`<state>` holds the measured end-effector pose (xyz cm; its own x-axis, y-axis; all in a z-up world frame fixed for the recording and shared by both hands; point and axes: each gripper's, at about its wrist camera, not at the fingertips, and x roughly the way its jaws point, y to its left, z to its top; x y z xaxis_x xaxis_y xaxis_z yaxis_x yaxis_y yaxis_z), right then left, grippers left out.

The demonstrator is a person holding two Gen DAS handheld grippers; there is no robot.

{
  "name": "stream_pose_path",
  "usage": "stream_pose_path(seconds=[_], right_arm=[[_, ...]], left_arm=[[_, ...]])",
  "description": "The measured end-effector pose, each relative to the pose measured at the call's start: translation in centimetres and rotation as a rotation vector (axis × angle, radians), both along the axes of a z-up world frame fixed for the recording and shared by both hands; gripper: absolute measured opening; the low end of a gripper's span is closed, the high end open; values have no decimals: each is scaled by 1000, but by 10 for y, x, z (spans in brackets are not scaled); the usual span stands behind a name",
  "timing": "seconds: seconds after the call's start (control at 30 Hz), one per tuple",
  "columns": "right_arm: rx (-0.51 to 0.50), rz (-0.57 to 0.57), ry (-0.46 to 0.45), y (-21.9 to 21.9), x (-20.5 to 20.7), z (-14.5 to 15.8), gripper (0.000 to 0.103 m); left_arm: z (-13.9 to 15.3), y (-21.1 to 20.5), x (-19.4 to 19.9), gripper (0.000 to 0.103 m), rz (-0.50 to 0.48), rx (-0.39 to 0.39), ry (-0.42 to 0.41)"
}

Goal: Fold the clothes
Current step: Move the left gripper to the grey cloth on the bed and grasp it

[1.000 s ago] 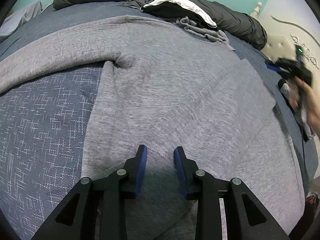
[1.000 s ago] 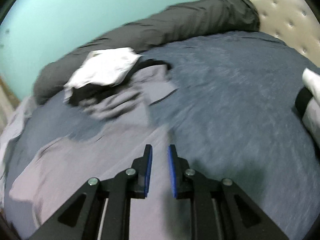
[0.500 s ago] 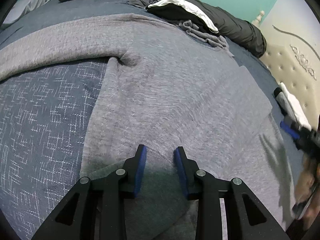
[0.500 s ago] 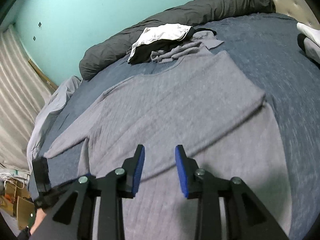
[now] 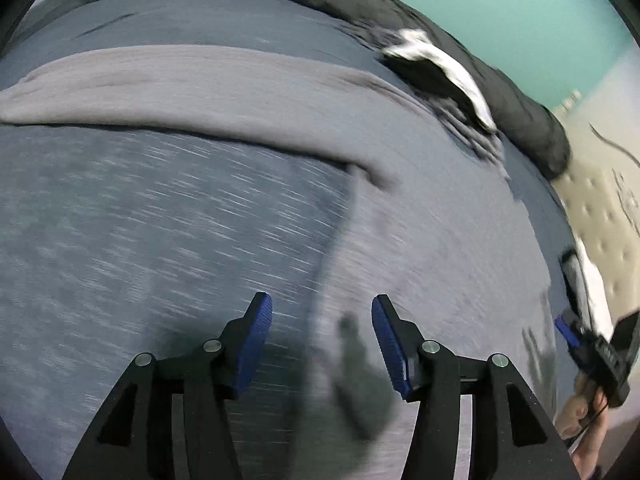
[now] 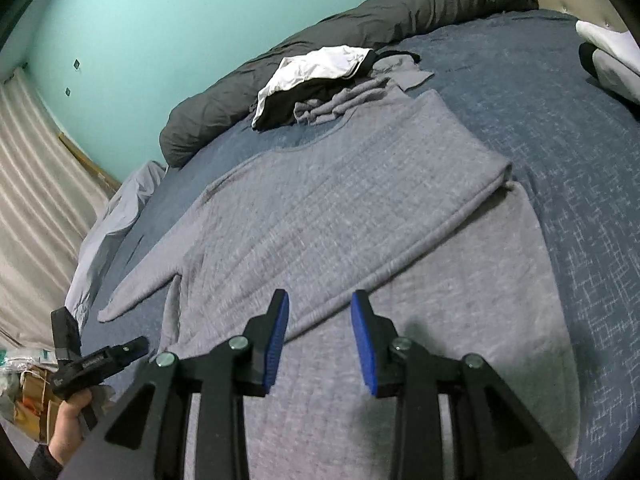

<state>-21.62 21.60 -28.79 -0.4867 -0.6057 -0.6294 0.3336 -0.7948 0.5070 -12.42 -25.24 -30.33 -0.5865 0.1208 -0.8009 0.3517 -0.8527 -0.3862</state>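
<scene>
A bed (image 6: 560,128) covered with a dark blue patterned blanket fills both views. A long dark grey bolster (image 6: 360,36) is laid along its far edge, below a turquoise wall. A grey long-sleeved sweater (image 6: 340,208) is spread flat over the middle of the bed; one sleeve is folded across the body, and the other sleeve (image 5: 180,80) is stretched out to the side. Behind the collar, a small heap of clothes (image 6: 320,80) in white, black and grey is seen, touching the sweater. The right tool (image 6: 320,332) is held just above the lower part of the sweater, near the folded sleeve's cuff, its blue pads apart and nothing between them. The left tool (image 5: 322,344) is seen over the sweater's side edge, where cloth meets blanket; its pads are also wide apart and empty. The left view is blurred.
</scene>
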Motion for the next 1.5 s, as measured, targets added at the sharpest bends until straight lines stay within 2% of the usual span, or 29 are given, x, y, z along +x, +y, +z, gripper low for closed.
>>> stream_pose_path(seconds=[0.07, 0.1, 0.27, 0.33, 0.4, 0.47, 0.6, 0.77, 1.0, 1.1, 1.13, 1.17, 1.3, 1.4, 1.5], right_arm=[[7, 2, 1, -1, -1, 0, 44], [12, 1, 0, -1, -1, 0, 46], [8, -8, -17, 2, -3, -5, 46], [7, -16, -22, 3, -5, -6, 46], [15, -25, -18, 3, -6, -5, 46], [23, -31, -10, 3, -6, -5, 46], [42, -25, -10, -1, -5, -8, 46], [76, 11, -10, -14, -3, -13, 46], [86, 5, 4, -19, -4, -13, 46], [90, 2, 4, -20, -4, -14, 46], [91, 5, 2, -21, -4, -15, 46], [94, 7, 1, -22, -4, -15, 46], [107, 18, -3, -27, -3, -18, 46], [111, 27, -3, -29, -1, -20, 46], [109, 32, -2, -31, -1, -19, 46]], left_arm=[[7, -27, 5, 58, 44, -30, -22], [9, -42, 7, 58, 69, -34, -35], [20, -121, 23, 63, 225, -38, -56], [19, -153, 30, 68, 298, 1, -48], [15, -181, 35, 69, 364, 44, -38], [13, -206, 38, 69, 418, 36, -41], [9, -242, 40, 69, 492, 54, -3], [1, -275, 36, 69, 561, 12, -17], [-6, -305, 28, 69, 618, -12, 9], [-9, -318, 30, 68, 632, 4, 33], [-8, -320, 29, 67, 628, -4, 33], [-7, -321, 26, 61, 619, -20, 24], [-7, -323, 22, 23, 594, -32, 5], [-2, -322, 23, 11, 582, -48, 2], [11, -318, 23, 10, 575, -84, 39]])
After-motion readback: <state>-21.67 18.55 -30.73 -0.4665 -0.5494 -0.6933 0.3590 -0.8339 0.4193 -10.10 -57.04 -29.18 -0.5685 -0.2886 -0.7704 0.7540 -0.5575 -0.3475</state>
